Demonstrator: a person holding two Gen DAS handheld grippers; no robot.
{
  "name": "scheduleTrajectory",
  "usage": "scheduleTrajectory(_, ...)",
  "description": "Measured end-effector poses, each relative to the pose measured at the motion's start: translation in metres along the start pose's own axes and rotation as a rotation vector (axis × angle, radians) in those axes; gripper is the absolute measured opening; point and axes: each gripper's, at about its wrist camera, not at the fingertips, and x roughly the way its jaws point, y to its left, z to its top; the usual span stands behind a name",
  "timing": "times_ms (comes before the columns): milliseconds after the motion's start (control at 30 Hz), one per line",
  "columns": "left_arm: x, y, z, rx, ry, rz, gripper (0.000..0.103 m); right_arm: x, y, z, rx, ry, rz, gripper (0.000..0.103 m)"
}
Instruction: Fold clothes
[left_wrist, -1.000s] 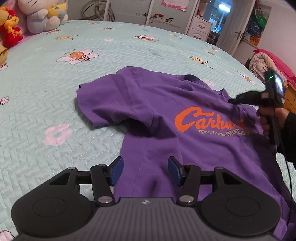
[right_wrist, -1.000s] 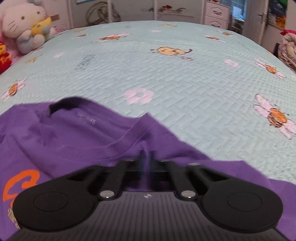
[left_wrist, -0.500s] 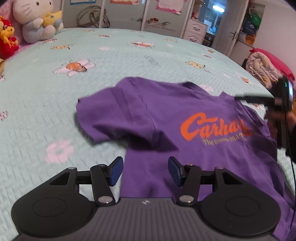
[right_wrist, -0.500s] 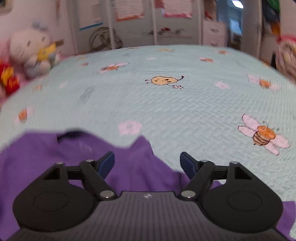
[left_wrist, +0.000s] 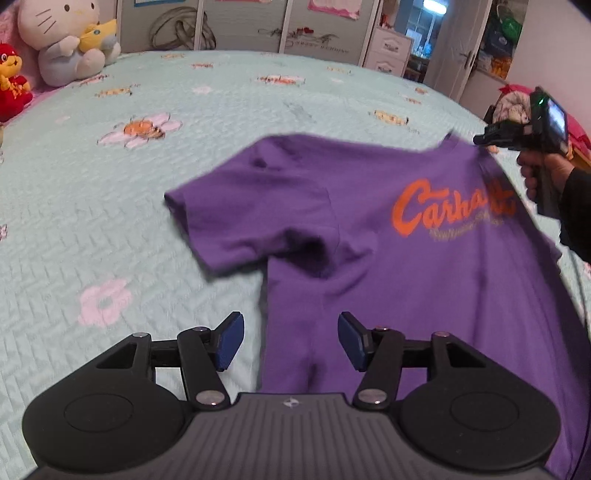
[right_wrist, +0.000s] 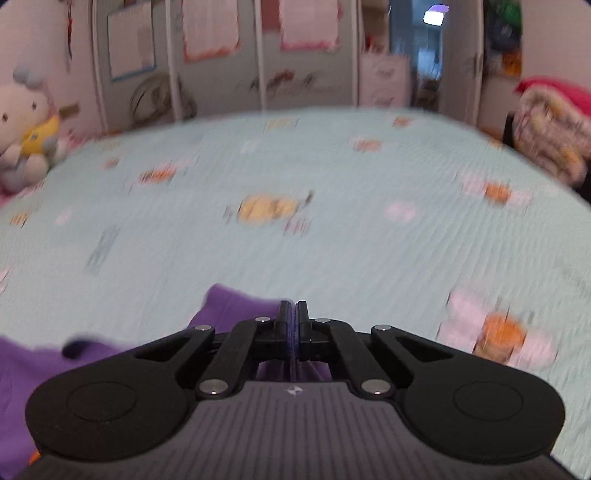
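Purple T-shirt (left_wrist: 424, 258) lies on the bed (left_wrist: 147, 184), orange lettering up, one sleeve spread toward the plush toys. My left tongs (left_wrist: 290, 339) hover spread over its side edge, holding nothing. My right tongs (right_wrist: 293, 314) are pressed together, apparently pinching the shirt's far shoulder; that view is blurred.

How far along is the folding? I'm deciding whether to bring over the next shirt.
Barely started. Done: the purple T-shirt is spread print-up on the bed, no fold visible. In hand: the right tongs are shut on the shirt's fabric, seemingly near the collar, lifting that edge. The left tongs are open over the lower side edge, gripping nothing. Left: every fold, including the sleeve lying out sideways.
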Motion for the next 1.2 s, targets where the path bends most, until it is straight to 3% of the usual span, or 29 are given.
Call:
scheduleTrajectory(33,0.0,-0.001,0.004,0.006,-0.009,-0.003,0.059,0.003,-0.001,0.003,-0.003,-0.015,-0.022,0.006)
scheduleTrajectory(100,-0.001,-0.001,0.013,0.017,-0.034,-0.007,0.059,0.009,-0.002,-0.003,-0.001,0.071,-0.016,0.017)
scheduleTrajectory(200,-0.001,0.001,0.032,0.029,-0.068,-0.015,0.059,-0.031,-0.006,-0.033,0.052,-0.002,-0.044,0.026)
scheduleTrajectory(233,-0.001,0.0,0.04,0.044,-0.085,-0.01,0.059,-0.05,-0.011,-0.046,0.092,-0.023,0.0,0.031)
scheduleTrajectory(300,0.002,-0.004,0.061,0.083,-0.13,0.004,0.06,-0.087,-0.021,-0.077,0.202,-0.032,0.142,0.051)
scheduleTrajectory(333,0.009,-0.003,0.072,0.091,-0.141,0.01,0.062,-0.1,-0.023,-0.092,0.233,-0.027,0.188,0.055)
scheduleTrajectory(467,0.041,0.003,0.112,0.095,-0.163,0.064,0.064,-0.14,-0.014,-0.144,0.264,-0.018,0.324,0.058)
scheduleTrajectory(533,0.066,0.011,0.126,0.093,-0.131,0.083,0.064,-0.141,-0.011,-0.163,0.255,-0.013,0.328,0.066)
scheduleTrajectory(633,0.102,0.023,0.144,0.077,-0.066,0.088,0.064,-0.133,-0.015,-0.187,0.296,-0.004,0.327,0.066)
scheduleTrajectory(833,0.169,0.019,0.164,0.171,0.027,0.018,0.067,-0.124,-0.033,-0.202,0.437,-0.038,0.409,0.067)
scheduleTrajectory(900,0.179,0.015,0.159,0.141,0.039,-0.034,0.062,-0.124,-0.037,-0.203,0.452,-0.041,0.42,0.067)
scheduleTrajectory(933,0.185,0.013,0.156,0.125,0.044,-0.06,0.051,-0.124,-0.036,-0.204,0.454,-0.041,0.421,0.067)
scheduleTrajectory(967,0.19,0.011,0.154,0.109,0.049,-0.087,0.015,-0.125,-0.035,-0.204,0.454,-0.042,0.421,0.068)
scheduleTrajectory(1000,0.183,0.011,0.157,0.118,0.03,-0.078,0.002,-0.125,-0.035,-0.205,0.454,-0.043,0.421,0.068)
scheduleTrajectory(1200,0.137,0.015,0.181,0.182,-0.096,-0.006,0.002,-0.125,-0.034,-0.208,0.463,-0.049,0.435,0.071)
